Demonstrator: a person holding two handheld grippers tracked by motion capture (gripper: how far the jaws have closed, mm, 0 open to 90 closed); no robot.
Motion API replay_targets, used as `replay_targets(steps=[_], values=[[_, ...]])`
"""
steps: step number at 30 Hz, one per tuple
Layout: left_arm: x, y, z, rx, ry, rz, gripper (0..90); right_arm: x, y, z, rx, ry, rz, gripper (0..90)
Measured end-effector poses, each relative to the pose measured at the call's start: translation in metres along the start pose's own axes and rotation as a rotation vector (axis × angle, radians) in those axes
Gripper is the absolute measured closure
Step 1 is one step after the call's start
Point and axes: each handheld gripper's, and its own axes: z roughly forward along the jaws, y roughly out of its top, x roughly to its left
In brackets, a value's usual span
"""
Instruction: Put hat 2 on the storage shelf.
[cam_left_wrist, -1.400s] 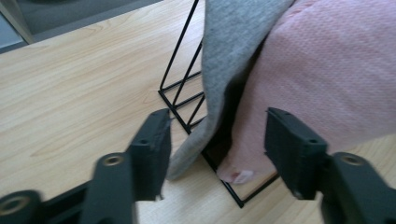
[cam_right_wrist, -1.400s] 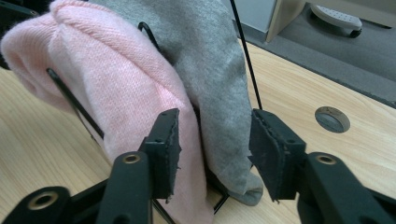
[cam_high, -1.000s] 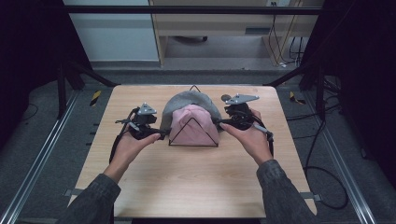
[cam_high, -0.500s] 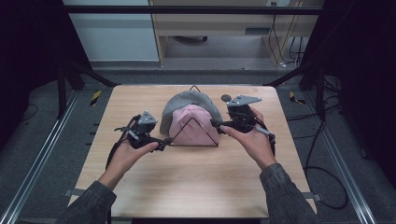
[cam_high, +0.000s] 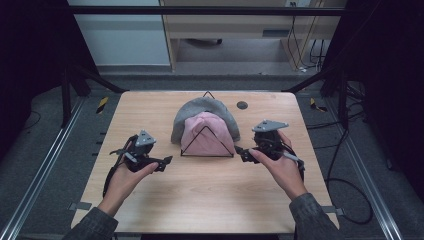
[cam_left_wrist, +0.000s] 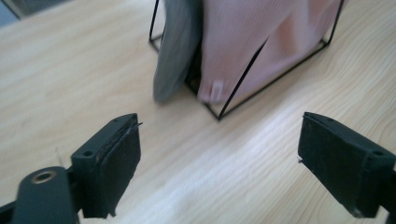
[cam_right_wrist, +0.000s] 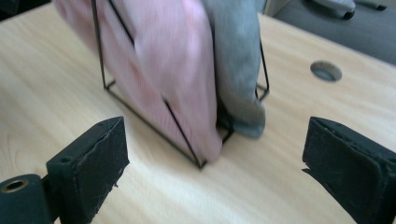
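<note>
A black wire rack (cam_high: 220, 155) stands mid-table with a pink knit hat (cam_high: 205, 135) draped over its front and a grey hat (cam_high: 200, 107) behind it. My left gripper (cam_high: 165, 162) lies left of the rack, apart from it. Its jaws have just been opening and hold nothing. In the left gripper view the pink hat (cam_left_wrist: 243, 42) and grey hat (cam_left_wrist: 175, 46) hang ahead of the left gripper (cam_left_wrist: 233, 163). My right gripper (cam_high: 242, 152) sits just off the rack's right corner, jaws also just opening, empty. The right gripper (cam_right_wrist: 215, 168) faces the pink hat (cam_right_wrist: 163, 56) and grey hat (cam_right_wrist: 236, 56).
A round cable hole (cam_high: 242, 105) sits in the wooden table (cam_high: 200, 200) behind the right hand. A yellow-and-black object (cam_high: 102, 104) lies on the floor off the table's left back corner. Cables (cam_high: 350, 190) trail on the floor at the right.
Both hands have drawn back from the rack's sides toward the near edge and lower. Both pairs of jaws stand wider than before, with the hats left hanging on the rack.
</note>
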Motion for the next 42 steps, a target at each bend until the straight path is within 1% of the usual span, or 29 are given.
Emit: replay_targets(steps=[1, 2, 3, 4, 5, 7, 8, 9, 10, 12, 13, 14, 16, 17, 19, 21, 22, 24, 25, 26, 28, 30, 32, 33, 34, 36, 38, 42], values=[[0.001, -0.007, 0.002, 0.016, 0.017, 0.008, 9.5, -0.002, -0.006, -0.001, 0.008, 0.001, 0.003, 6.6], [0.001, -0.013, 0.005, 0.035, 0.038, 0.021, 9.4, -0.003, -0.013, 0.0, 0.022, 0.003, 0.016, 6.7], [0.002, -0.019, 0.007, 0.048, 0.039, 0.018, 9.4, -0.004, -0.02, 0.001, 0.039, 0.007, 0.027, 6.8], [0.003, -0.024, 0.01, 0.054, 0.023, 0.001, 9.4, -0.005, -0.027, 0.002, 0.057, 0.008, 0.029, 6.8], [0.003, -0.027, 0.011, 0.061, 0.017, -0.008, 9.3, -0.005, -0.034, 0.004, 0.068, 0.008, 0.034, 6.8], [0.003, -0.033, 0.014, 0.09, 0.016, -0.011, 9.4, -0.006, -0.047, 0.006, 0.088, 0.014, 0.044, 6.9], [0.005, -0.037, 0.015, 0.107, -0.003, -0.029, 9.3, -0.006, -0.062, 0.01, 0.108, 0.016, 0.062, 8.0], [0.005, -0.037, 0.015, 0.107, -0.003, -0.029, 9.3, -0.006, -0.062, 0.01, 0.108, 0.016, 0.062, 8.0], [0.007, -0.038, 0.016, 0.105, -0.012, -0.045, 9.3, -0.006, -0.07, 0.012, 0.122, 0.02, 0.073, 8.0], [0.01, -0.04, 0.018, 0.12, -0.008, -0.052, 9.2, -0.008, -0.084, 0.017, 0.14, 0.018, 0.078, 8.0], [0.013, -0.042, 0.02, 0.133, 0.0, -0.047, 8.6, -0.01, -0.096, 0.022, 0.158, 0.017, 0.102, 8.5], [0.015, -0.044, 0.022, 0.148, 0.009, -0.05, 8.6, -0.01, -0.096, 0.022, 0.158, 0.017, 0.102, 8.5], [0.02, -0.05, 0.027, 0.184, 0.026, -0.042, 7.7, -0.014, -0.104, 0.028, 0.181, 0.01, 0.121, 11.3], [0.023, -0.052, 0.029, 0.202, 0.026, -0.042, 7.1, -0.015, -0.106, 0.029, 0.187, 0.012, 0.138, 11.5], [0.029, -0.056, 0.03, 0.217, 0.02, -0.056, 6.3, -0.018, -0.107, 0.031, 0.186, 0.017, 0.158, 10.2], [0.034, -0.06, 0.032, 0.235, 0.015, -0.068, 5.6, -0.019, -0.108, 0.034, 0.193, -0.002, 0.157, 10.4], [0.036, -0.061, 0.032, 0.242, 0.016, -0.066, 5.6, -0.019, -0.108, 0.036, 0.197, -0.006, 0.162, 10.2], [0.038, -0.063, 0.034, 0.254, 0.009, -0.075, 5.6, -0.019, -0.108, 0.037, 0.204, -0.011, 0.158, 9.6], [0.038, -0.064, 0.035, 0.257, 0.006, -0.075, 4.1, -0.017, -0.11, 0.039, 0.208, -0.027, 0.134, 8.5], [0.038, -0.064, 0.035, 0.255, 0.006, -0.073, 4.2, -0.017, -0.11, 0.04, 0.209, -0.031, 0.127, 8.6], [0.039, -0.064, 0.035, 0.252, 0.003, -0.077, 4.1, -0.017, -0.11, 0.04, 0.207, -0.03, 0.13, 8.7], [0.038, -0.065, 0.036, 0.247, 0.004, -0.069, 2.5, -0.017, -0.11, 0.04, 0.201, -0.032, 0.127, 8.6], [0.037, -0.065, 0.036, 0.248, 0.004, -0.071, 2.2, -0.017, -0.11, 0.04, 0.2, -0.034, 0.126, 8.6], [0.037, -0.065, 0.036, 0.245, 0.006, -0.069, 1.8, -0.017, -0.11, 0.04, 0.199, -0.036, 0.125, 8.6], [0.037, -0.066, 0.036, 0.243, 0.007, -0.057, 1.4, -0.017, -0.111, 0.041, 0.196, -0.04, 0.126, 8.5], [0.036, -0.067, 0.036, 0.234, 0.002, -0.064, 0.0, -0.016, -0.112, 0.04, 0.184, -0.042, 0.127, 8.4], [0.035, -0.068, 0.037, 0.225, -0.001, -0.062, 0.0, -0.015, -0.114, 0.04, 0.169, -0.047, 0.118, 8.4], [0.034, -0.068, 0.037, 0.206, -0.003, -0.059, 0.0, -0.011, -0.12, 0.04, 0.141, -0.074, 0.084, 7.2]])
